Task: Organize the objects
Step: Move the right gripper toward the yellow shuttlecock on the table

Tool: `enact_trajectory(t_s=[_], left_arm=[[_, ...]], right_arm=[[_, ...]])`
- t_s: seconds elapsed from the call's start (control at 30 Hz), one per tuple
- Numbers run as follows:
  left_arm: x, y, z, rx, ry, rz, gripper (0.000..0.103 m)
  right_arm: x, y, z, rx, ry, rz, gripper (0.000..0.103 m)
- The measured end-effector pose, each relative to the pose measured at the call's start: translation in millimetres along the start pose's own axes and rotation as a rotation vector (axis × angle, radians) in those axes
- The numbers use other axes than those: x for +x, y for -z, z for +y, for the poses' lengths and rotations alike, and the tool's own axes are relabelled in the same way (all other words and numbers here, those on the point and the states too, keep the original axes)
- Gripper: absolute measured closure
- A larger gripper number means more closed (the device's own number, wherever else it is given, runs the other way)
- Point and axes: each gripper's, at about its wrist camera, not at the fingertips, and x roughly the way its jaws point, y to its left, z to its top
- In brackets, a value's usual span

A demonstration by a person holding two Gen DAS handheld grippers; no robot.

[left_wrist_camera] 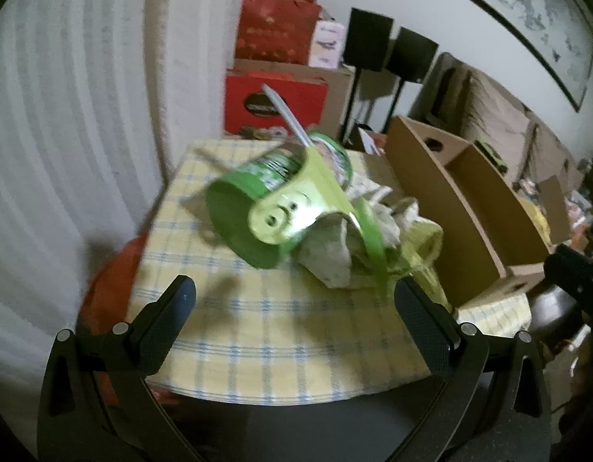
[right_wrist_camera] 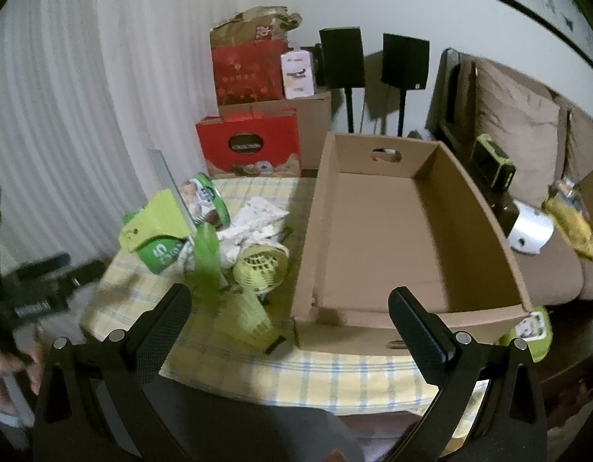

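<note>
In the left wrist view, the left gripper [left_wrist_camera: 292, 302] is hanging wide open and empty at lower centre, a blurred green can [left_wrist_camera: 257, 208] lying mid-frame on the checked tablecloth [left_wrist_camera: 257, 331]. In the right wrist view, the right gripper [right_wrist_camera: 290, 310] is gaping empty, the cardboard box [right_wrist_camera: 485, 227] sitting centre-right beside the clutter.

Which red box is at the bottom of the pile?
The red box with the dark oval label. It sits lowest, right behind the table; the other red box is stacked higher and has no oval.

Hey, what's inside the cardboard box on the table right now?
Nothing visible: the cardboard box shows only its bare brown floor in the right wrist view. The strip of floor just behind its near wall is hidden, so something small there can't be ruled out.
</note>
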Motion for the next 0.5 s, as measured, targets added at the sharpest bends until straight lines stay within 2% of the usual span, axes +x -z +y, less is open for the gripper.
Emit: enact_trajectory(t_s=[0.17, 0.23, 0.5], left_arm=[[16.3, 4.1, -16.3, 0.025, 0.027, 0.032, 0.000], [25.7, 4.3, -22.9, 0.030, 0.022, 0.045, 0.000], [54.8, -2.4, -45.1, 0.029, 0.022, 0.065, 0.004]], right_arm=[[4.8, 8.6, 2.5, -0.027, 0.003, 0.028, 0.005], [7.1, 12.7, 2.9, -0.036, 0.008, 0.046, 0.010], [5.9, 20.4, -5.1, -0.048, 0.023, 0.054, 0.011]])
